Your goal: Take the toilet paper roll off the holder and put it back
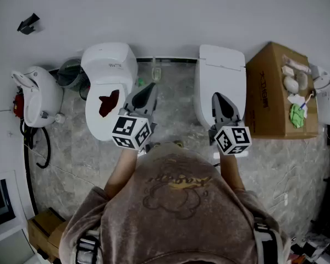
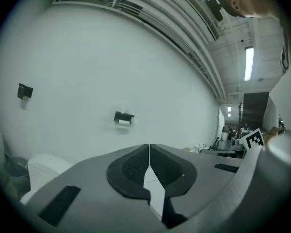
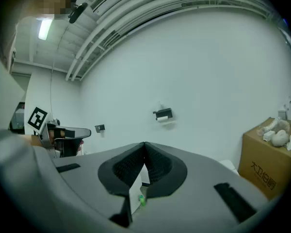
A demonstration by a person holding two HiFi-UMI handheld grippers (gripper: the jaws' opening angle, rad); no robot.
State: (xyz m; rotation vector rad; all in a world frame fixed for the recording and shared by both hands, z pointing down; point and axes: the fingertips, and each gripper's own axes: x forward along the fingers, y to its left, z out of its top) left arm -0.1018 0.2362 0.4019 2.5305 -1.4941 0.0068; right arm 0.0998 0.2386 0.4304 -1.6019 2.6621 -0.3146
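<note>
Pointing at a white wall (image 2: 111, 57), the left gripper (image 2: 149, 147) and right gripper (image 3: 144, 144) are both closed tight with nothing between their jaws. Well ahead of both and a little above their tips, the toilet paper roll (image 3: 162, 118) sits on its black holder (image 3: 163, 113), untouched

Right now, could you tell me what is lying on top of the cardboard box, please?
On the cardboard box lie several pale rounded items and a green bundle; what exactly they are is unclear. Its inside is covered.
</note>
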